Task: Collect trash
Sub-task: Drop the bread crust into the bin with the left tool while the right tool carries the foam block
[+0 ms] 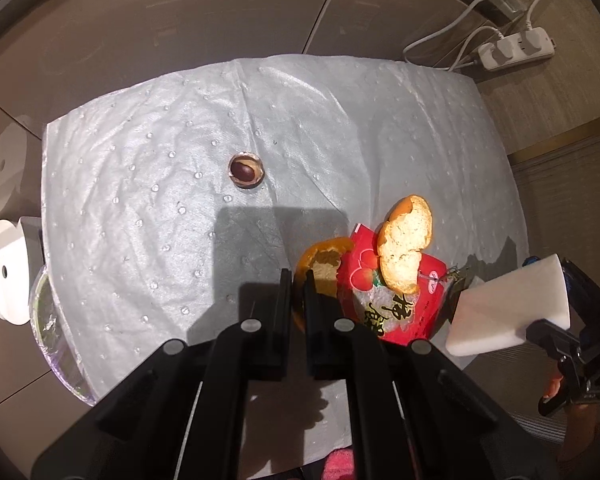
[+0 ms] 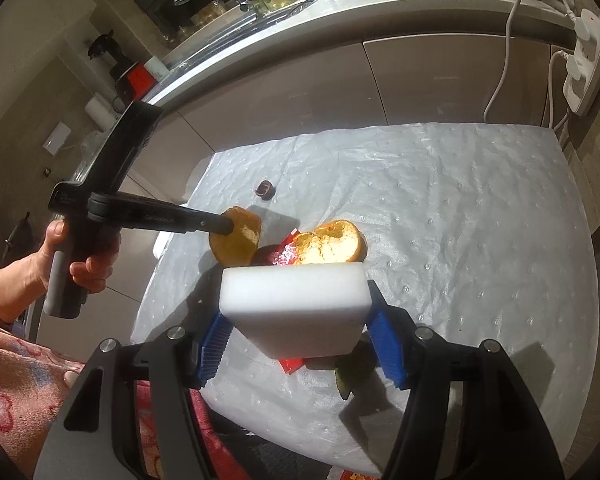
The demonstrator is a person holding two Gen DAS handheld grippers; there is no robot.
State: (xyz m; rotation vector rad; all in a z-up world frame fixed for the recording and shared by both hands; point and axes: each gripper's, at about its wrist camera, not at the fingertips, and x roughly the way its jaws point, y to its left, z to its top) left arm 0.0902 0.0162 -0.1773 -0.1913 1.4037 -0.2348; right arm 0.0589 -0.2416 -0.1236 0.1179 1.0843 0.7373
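**Trash collection, early stage: one peel lifted, most litter still on the surface**

1. Left hand-held gripper [image 1: 298, 280], lower centre of the left wrist view. Jaws pressed together on the edge of an orange peel piece [image 1: 320, 268]; in the right wrist view the same piece hangs off the black fingertips, clear of the cloth.

2. Right hand-held gripper [image 2: 296, 332], lower centre of the right wrist view. Blue ribbed pads pinch a white foam block [image 2: 296, 300] across its width; the block is held tilted above the litter.

3. Red snack wrapper [image 1: 396, 304], lower right of centre in the left wrist view. Lies flat on the cloth, uncollected.

4. Second orange peel [image 1: 406, 244], pith up, resting on the wrapper's upper edge. Uncollected.

5. Greenish scrap [image 2: 350, 376], under the foam block in the right wrist view. Kind cannot be told.

6. Nut shell [image 1: 247, 171], middle of the left wrist view, well apart from the other litter. Uncollected.

7. White dimpled cloth [image 1: 140, 160], covering the surface.

8. Power strip [image 1: 516, 48], upper right, on the floor beyond.

Status: judged barely begun. One peel in hand, no bin visible; wrapper, second peel, scrap and shell remain.
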